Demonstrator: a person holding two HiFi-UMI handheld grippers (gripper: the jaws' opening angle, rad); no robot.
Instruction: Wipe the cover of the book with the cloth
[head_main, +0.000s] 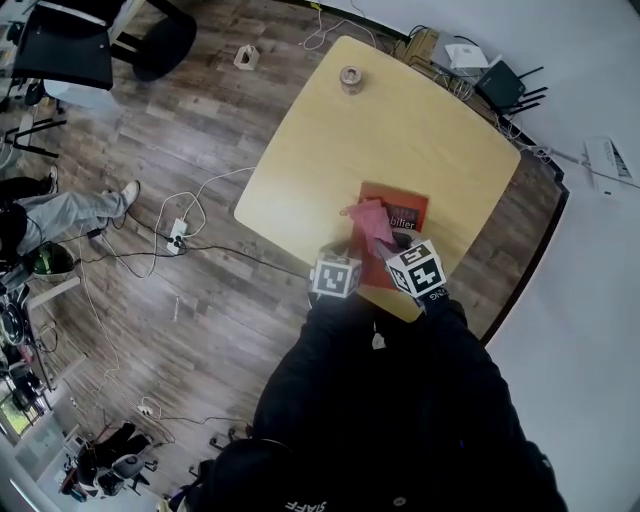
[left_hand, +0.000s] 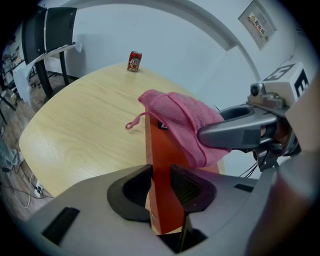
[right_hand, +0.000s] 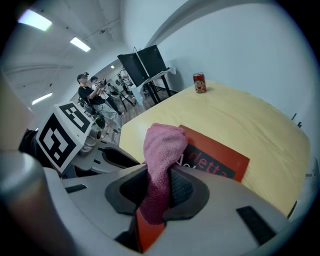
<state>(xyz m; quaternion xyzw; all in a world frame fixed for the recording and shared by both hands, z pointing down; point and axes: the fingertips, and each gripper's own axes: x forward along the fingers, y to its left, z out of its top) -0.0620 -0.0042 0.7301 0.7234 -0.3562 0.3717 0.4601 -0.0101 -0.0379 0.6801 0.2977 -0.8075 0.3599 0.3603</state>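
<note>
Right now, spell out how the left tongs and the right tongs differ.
The left tongs clamp the red book's edge; the right tongs pinch the pink cloth. The left tongs' load is flat and edge-on, the right tongs' load soft and bunched. Both are shut on something, side by side.

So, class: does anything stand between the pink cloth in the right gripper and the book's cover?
Nothing visible does. The right gripper, shut on the cloth, holds it on the book, whose edge the left gripper clamps.
</note>
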